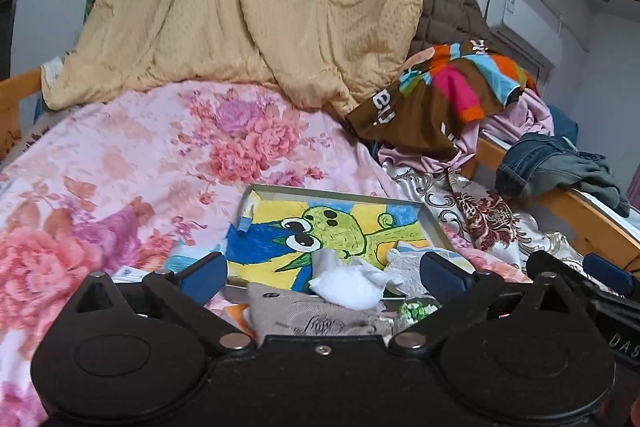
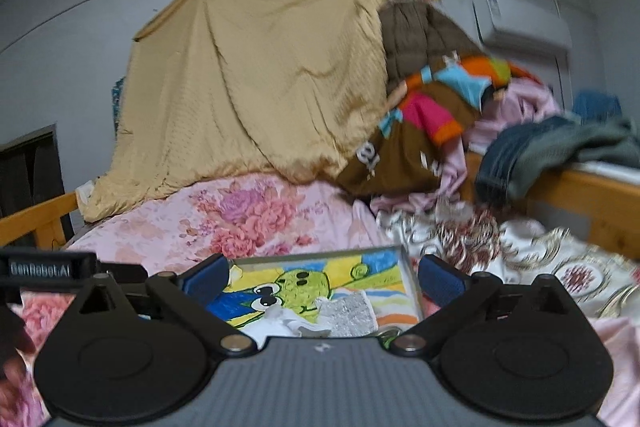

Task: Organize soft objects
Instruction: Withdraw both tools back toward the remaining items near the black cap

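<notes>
A shallow tray (image 1: 434, 223) with a cartoon lining is sitting on the floral bedspread (image 1: 120, 163), and the soft things are lying at its near end: a crumpled white cloth (image 1: 352, 283), a grey textured cloth (image 2: 348, 315) beside it, and a beige printed fabric (image 1: 304, 319) lapping over the tray's near rim. The far half of the tray is showing only its picture. Its raised metal rim is running along the far and right sides.

Beyond the tray the bedspread is stretching flat toward a tan quilt (image 1: 260, 7) hanging down at the head of the bed. To the right, room is being crowded by a brown striped garment (image 1: 440, 99), pink cloth (image 1: 520, 119) and a patterned sheet (image 1: 480, 215), with jeans (image 1: 552, 167) draping over the wooden bed rail (image 1: 580, 211).

The left gripper (image 1: 322, 273) is hovering over the tray's near end with its jaws spread wide, the white cloth lying between the blue fingertips (image 1: 204, 273) but gripped by neither. The right gripper (image 2: 322, 277) is likewise standing wide, holding nothing, its fingers framing the tray's width; its view is blurring at the right.
</notes>
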`<state>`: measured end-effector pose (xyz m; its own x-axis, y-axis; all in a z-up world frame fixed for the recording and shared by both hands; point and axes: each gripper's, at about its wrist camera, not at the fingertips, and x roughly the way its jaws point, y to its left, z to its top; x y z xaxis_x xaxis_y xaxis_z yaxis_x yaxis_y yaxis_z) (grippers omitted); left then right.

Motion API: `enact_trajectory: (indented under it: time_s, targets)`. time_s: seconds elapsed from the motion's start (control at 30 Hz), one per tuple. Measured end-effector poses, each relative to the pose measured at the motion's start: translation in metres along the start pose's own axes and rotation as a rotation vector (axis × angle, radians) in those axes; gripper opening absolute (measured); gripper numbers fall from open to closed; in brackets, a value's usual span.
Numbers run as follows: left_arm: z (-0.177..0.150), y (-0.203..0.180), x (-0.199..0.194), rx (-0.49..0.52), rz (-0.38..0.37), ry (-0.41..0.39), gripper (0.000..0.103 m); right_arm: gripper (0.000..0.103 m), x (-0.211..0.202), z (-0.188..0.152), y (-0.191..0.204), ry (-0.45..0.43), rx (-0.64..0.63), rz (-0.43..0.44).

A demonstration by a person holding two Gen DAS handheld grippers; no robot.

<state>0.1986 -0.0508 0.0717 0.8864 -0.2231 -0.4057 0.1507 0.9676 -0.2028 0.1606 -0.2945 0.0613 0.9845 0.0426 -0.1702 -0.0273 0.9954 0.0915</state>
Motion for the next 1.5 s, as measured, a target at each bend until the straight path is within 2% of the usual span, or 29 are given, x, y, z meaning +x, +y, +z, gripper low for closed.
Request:
enact_trajectory:
  time_s: [0.13,0.33,0.57,0.73,0.93,1.2,1.5]
  targets:
    - [-0.009,0.007,-0.028,0.021,0.014,-0.027,0.102,0.103,-0.025,-0.009,0.014,-0.022,-0.039,0.001]
    - [-0.029,0.021,-0.055,0.081,0.009,-0.050,0.102,0.103,-0.055,-0.030,0.032,-0.001,-0.090,0.029]
    - [-0.058,0.043,-0.064,0.120,-0.031,-0.008,0.102,0.103,-0.067,-0.058,0.054,0.116,-0.153,0.072]
    - [-0.078,0.062,-0.061,0.066,-0.111,0.050,0.102,0.103,-0.057,-0.073,0.071,0.206,-0.243,0.066]
    - [-0.096,0.066,-0.048,0.095,-0.166,0.097,0.102,0.103,-0.044,-0.088,0.075,0.302,-0.252,0.106]
    - [-0.114,0.073,-0.028,0.097,-0.160,0.176,0.102,0.103,-0.034,-0.099,0.077,0.406,-0.271,0.123]
    - [-0.121,0.080,-0.018,0.086,-0.139,0.205,0.102,0.103,-0.021,-0.110,0.073,0.511,-0.256,0.109]
